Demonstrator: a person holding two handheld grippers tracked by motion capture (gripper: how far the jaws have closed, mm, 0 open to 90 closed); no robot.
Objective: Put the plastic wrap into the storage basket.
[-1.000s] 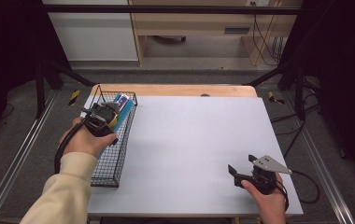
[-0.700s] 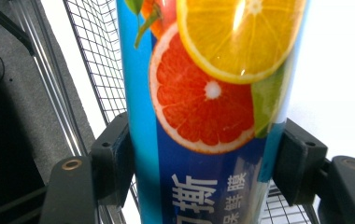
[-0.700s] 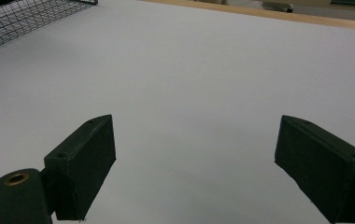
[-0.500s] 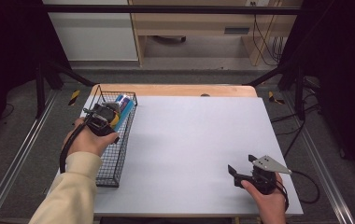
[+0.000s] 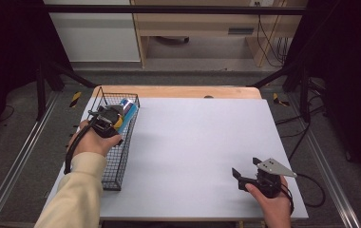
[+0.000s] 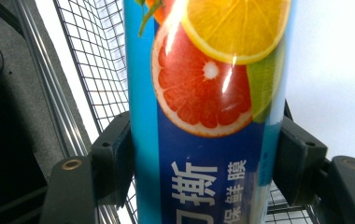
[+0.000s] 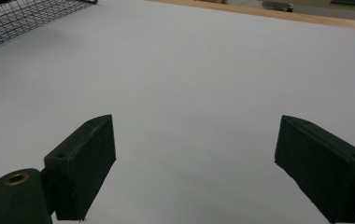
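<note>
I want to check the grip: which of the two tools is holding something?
The left tool, over the wire basket: its jaws clamp the blue box. The right tool is open.

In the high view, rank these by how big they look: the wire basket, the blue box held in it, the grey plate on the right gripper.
1. wire basket, clearly largest.
2. and 3. Blue box and grey plate look alike; the left gripper hides most of the box, so I won't rank them.

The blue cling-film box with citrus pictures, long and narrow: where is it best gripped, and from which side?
Across its narrow width at mid-length, from above, as the left gripper already does. The blue cling-film box lies lengthwise over the black wire basket, whose mesh walls would likely block a sideways approach.
</note>
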